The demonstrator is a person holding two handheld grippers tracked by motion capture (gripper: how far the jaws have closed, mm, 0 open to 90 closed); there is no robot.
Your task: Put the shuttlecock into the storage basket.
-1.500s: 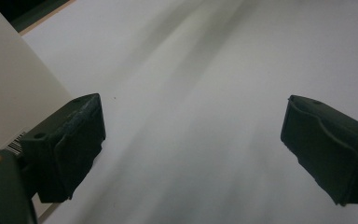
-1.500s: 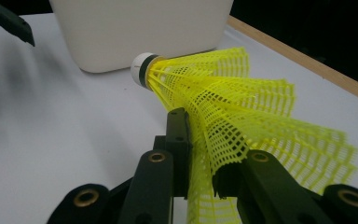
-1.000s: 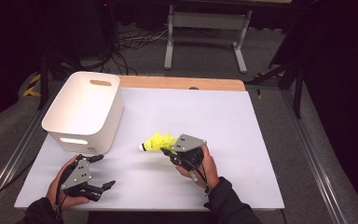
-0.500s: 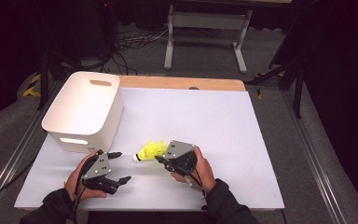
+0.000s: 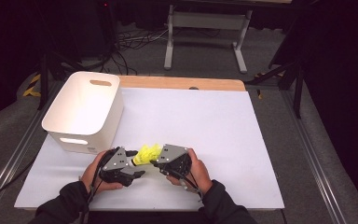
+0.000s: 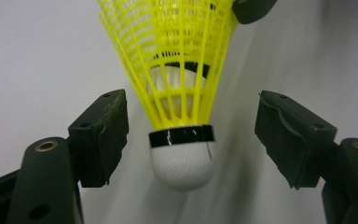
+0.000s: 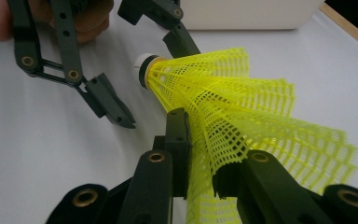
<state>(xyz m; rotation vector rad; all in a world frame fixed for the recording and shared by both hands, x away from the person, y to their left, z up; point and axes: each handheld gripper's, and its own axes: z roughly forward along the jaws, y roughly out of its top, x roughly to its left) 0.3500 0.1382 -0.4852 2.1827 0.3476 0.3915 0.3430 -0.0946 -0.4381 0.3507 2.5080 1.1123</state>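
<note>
White paper covers our desk (image 5: pixel 242 140), with a white bin (image 5: pixel 81 112) at its left. We judge the handover half done: our right gripper (image 7: pixel 200 154) is clamped on the yellow shuttlecock's (image 5: pixel 148 153) skirt, raised above the desk. Our left gripper (image 6: pixel 191 135) has just been closing, its jaws flanking the cork head without touching. Grasping, releasing and binning remain.

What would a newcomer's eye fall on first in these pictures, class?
The bright yellow shuttlecock, near the front edge of the white table, draws the eye first. The right gripper pinches its mesh skirt, and the left gripper, jaws just closing, straddles its white cork without touching. A white bin stands behind at the left.
</note>
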